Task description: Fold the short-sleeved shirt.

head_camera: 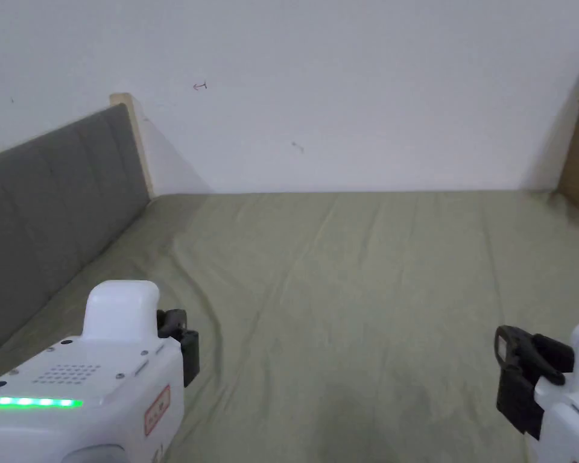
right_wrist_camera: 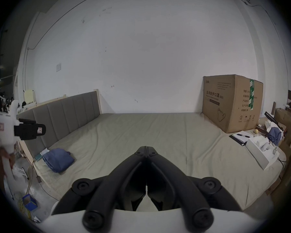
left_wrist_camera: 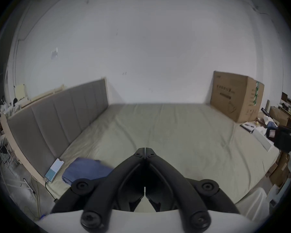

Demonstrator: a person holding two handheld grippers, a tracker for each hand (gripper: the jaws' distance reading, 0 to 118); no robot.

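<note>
I see a wide bed [right_wrist_camera: 141, 135] with an olive sheet against a white wall [right_wrist_camera: 141, 51], a grey headboard [right_wrist_camera: 65, 112] at its left edge and a cardboard box [right_wrist_camera: 230, 102] at its far right corner. The blue shirt [right_wrist_camera: 58, 159] lies bunched near the headboard, beside a phone [left_wrist_camera: 55, 169]. My left gripper [left_wrist_camera: 144, 150] and right gripper [right_wrist_camera: 146, 148] hang over the open middle, jaws closed on nothing.

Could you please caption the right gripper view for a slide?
Shut right gripper above the bed; bundled blue shirt waits by the headboard.
</note>
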